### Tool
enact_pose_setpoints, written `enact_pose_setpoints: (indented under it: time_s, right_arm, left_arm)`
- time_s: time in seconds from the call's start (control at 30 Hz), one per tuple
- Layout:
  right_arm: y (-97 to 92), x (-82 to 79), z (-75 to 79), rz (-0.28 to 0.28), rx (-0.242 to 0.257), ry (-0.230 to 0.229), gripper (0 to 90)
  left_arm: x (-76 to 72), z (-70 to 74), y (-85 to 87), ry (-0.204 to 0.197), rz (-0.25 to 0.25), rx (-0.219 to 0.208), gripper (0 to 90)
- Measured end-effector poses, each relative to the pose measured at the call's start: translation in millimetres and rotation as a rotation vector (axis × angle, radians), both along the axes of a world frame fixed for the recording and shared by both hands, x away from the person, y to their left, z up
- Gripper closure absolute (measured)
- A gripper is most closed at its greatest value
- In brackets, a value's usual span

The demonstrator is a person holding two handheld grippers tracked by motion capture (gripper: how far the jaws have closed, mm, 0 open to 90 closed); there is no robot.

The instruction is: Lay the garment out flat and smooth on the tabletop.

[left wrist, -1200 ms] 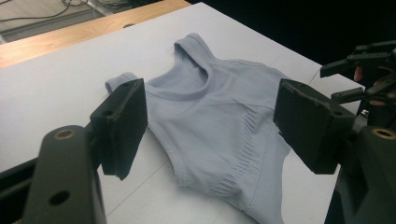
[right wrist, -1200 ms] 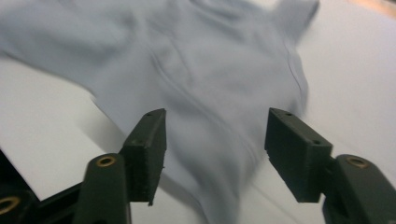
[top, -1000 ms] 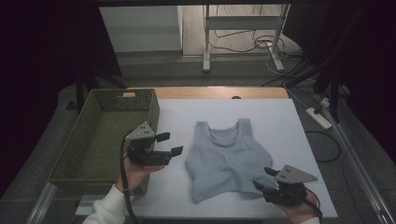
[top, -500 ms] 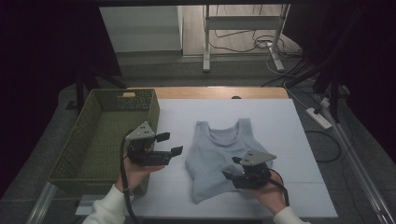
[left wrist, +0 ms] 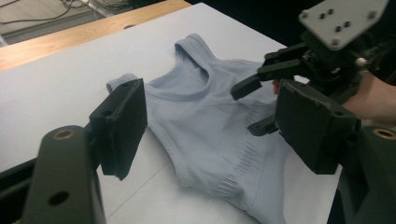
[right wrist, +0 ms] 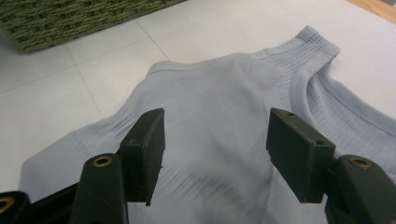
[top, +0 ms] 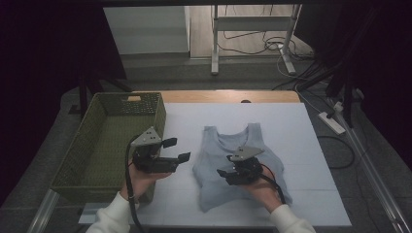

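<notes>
A light blue tank top (top: pixel 219 151) lies flat on the white table cover (top: pixel 291 126), neck toward the far edge. My right gripper (top: pixel 224 176) hovers over its lower middle, jaws open and pointing left, nothing between them. In the right gripper view the open jaws (right wrist: pixel 222 150) frame the shirt's body (right wrist: pixel 219 93). My left gripper (top: pixel 177 150) is held just left of the shirt, open and empty, pointing right. The left gripper view looks across the tank top (left wrist: pixel 201 121) between its open jaws (left wrist: pixel 215 126), with the right gripper (left wrist: pixel 250 108) beyond.
A green woven basket (top: pixel 158 116) stands at the table's left side, close behind the left hand; its wall (right wrist: pixel 70 18) also shows in the right gripper view. A wooden strip (top: pixel 228 96) borders the far edge. White cover lies bare right of the shirt.
The right hand has swept left from the table's front right corner to over the lower part of the tank top. The left hand has stayed where it was.
</notes>
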State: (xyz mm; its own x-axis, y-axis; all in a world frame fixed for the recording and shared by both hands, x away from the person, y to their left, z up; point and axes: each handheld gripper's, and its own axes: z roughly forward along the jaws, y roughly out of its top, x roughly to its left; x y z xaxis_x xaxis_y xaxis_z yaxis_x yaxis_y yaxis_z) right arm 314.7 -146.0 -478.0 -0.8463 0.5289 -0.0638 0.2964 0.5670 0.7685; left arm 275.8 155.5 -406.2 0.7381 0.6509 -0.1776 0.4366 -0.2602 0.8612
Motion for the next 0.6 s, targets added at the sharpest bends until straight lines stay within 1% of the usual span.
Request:
enact_pose_setpoints:
  time_s: [0.07,0.17,0.23,0.33,0.4,0.5,0.57,0.6]
  right_arm:
    - [3.7,4.9,-0.9,0.0,-0.007,0.003,37.8]
    - [8.5,13.4,-2.1,-0.017,-0.024,-0.005,38.2]
    - [9.9,19.8,-3.3,-0.028,-0.026,-0.006,40.5]
    - [10.7,28.7,-7.1,-0.035,-0.026,0.017,41.9]
    - [11.0,32.4,-9.7,-0.044,-0.042,0.014,42.6]
    - [10.8,36.5,-13.2,-0.05,-0.056,0.022,43.6]
    - [11.0,38.7,-16.1,-0.052,-0.072,0.027,47.0]
    - [11.4,39.9,-18.2,-0.052,-0.082,0.033,51.8]
  left_arm:
    - [-0.1,0.0,-0.4,0.0,0.0,0.001,26.4]
    - [-0.1,0.0,-0.6,-0.001,-0.001,0.003,26.3]
    - [-0.2,0.1,-0.5,-0.001,0.0,0.003,26.3]
    - [-0.1,-0.4,-0.7,0.0,-0.001,0.005,26.0]
    - [-0.1,-0.6,-0.6,-0.002,-0.003,0.005,25.9]
    - [-0.4,-0.6,-0.8,-0.004,-0.002,0.005,25.8]
    - [-0.5,-0.6,-1.1,-0.004,-0.002,0.005,25.9]
    - [-0.6,-0.7,-1.3,-0.005,-0.001,0.007,25.9]
